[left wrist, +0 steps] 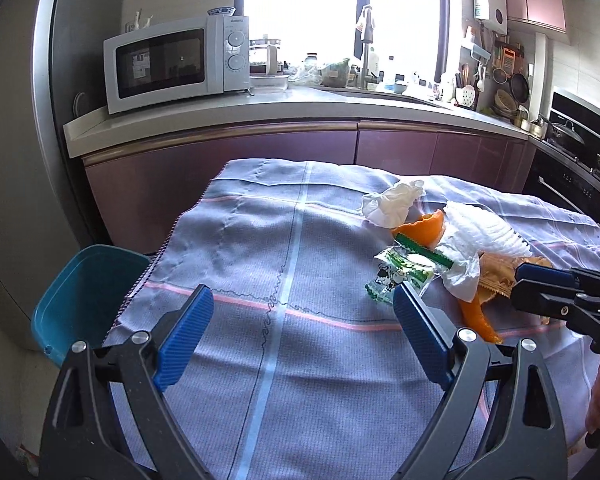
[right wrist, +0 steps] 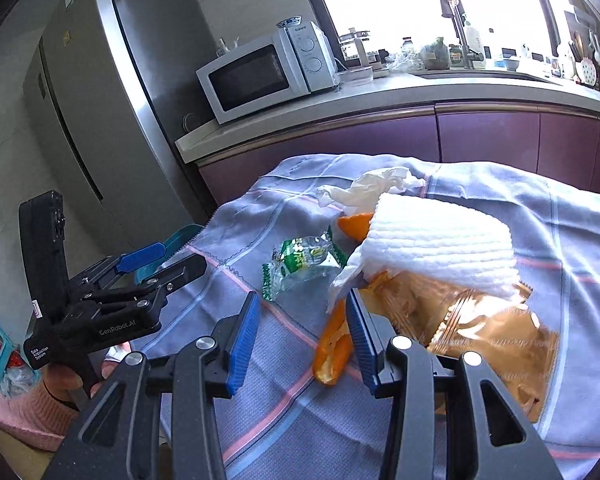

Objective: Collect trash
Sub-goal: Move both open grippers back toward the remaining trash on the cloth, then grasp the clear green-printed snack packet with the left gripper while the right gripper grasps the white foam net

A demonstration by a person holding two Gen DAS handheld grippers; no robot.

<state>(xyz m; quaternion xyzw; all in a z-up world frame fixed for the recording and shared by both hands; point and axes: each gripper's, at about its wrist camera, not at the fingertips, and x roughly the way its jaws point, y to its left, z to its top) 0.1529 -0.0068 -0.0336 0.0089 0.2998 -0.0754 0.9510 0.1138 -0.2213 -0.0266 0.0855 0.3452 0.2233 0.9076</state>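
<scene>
Blue fingers (right wrist: 242, 344) of right gripper (right wrist: 300, 340) parted around nothing, left gripper (left wrist: 304, 340) wide open and empty, trash heap, orange peel (right wrist: 332, 354) under paper towel (right wrist: 440, 240), mid-table (left wrist: 260, 240); risk: snagging tablecloth, scattering green wrapper (right wrist: 300, 258) short of teal bin (left wrist: 76, 292).

Orange peel (left wrist: 422, 227), lilac checked tablecloth (left wrist: 236, 240)

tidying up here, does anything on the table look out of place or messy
Yes: a litter pile on the right of the cloth: crumpled tissues, orange peel, a green wrapper and a brown wrapper. The bin sits off the table's left edge.
</scene>
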